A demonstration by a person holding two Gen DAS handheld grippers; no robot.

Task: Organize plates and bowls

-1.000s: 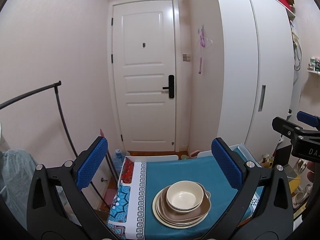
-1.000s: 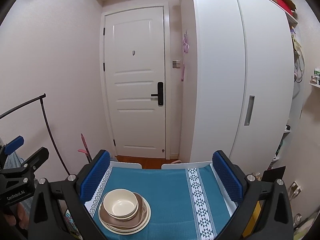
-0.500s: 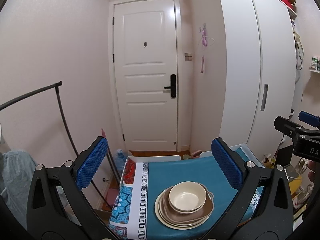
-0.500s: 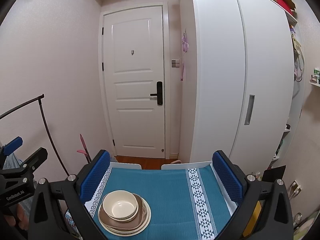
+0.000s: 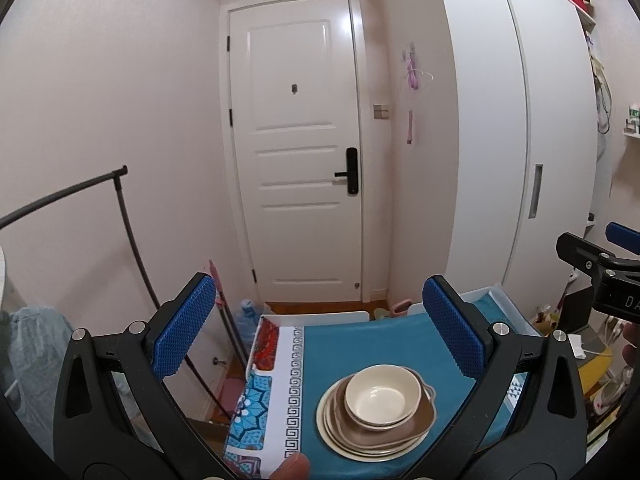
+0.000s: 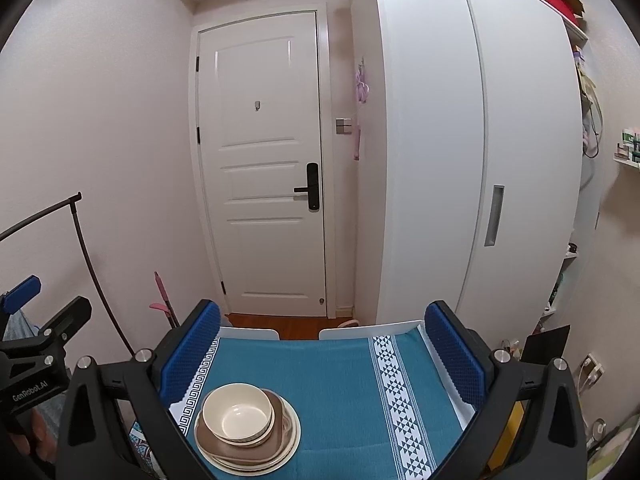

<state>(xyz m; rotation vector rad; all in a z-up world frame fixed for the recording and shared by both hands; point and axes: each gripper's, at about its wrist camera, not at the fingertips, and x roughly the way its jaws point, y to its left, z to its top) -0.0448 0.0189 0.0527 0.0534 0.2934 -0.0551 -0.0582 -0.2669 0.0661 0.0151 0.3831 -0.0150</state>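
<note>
A cream bowl (image 5: 382, 396) sits on top of a stack: a second bowl, a brown plate (image 5: 400, 430) and cream plates (image 5: 340, 440), all on a table under a teal cloth (image 5: 372, 344). The stack shows in the right wrist view too, bowl (image 6: 238, 412) over plates (image 6: 286, 446). My left gripper (image 5: 318, 330) is open and empty, held above and behind the stack. My right gripper (image 6: 320, 354) is open and empty, over the cloth to the right of the stack.
A white door (image 5: 298, 152) and a white wardrobe (image 5: 480, 140) stand behind the table. A black clothes rail (image 5: 120, 200) is on the left. White chair backs (image 6: 370, 330) edge the table's far side. Clutter lies on the floor at right (image 5: 600, 360).
Both views have shifted slightly, with the stack sitting a little lower and closer. The grippers stay open. A fingertip now shows at the bottom edge of the left wrist view.
</note>
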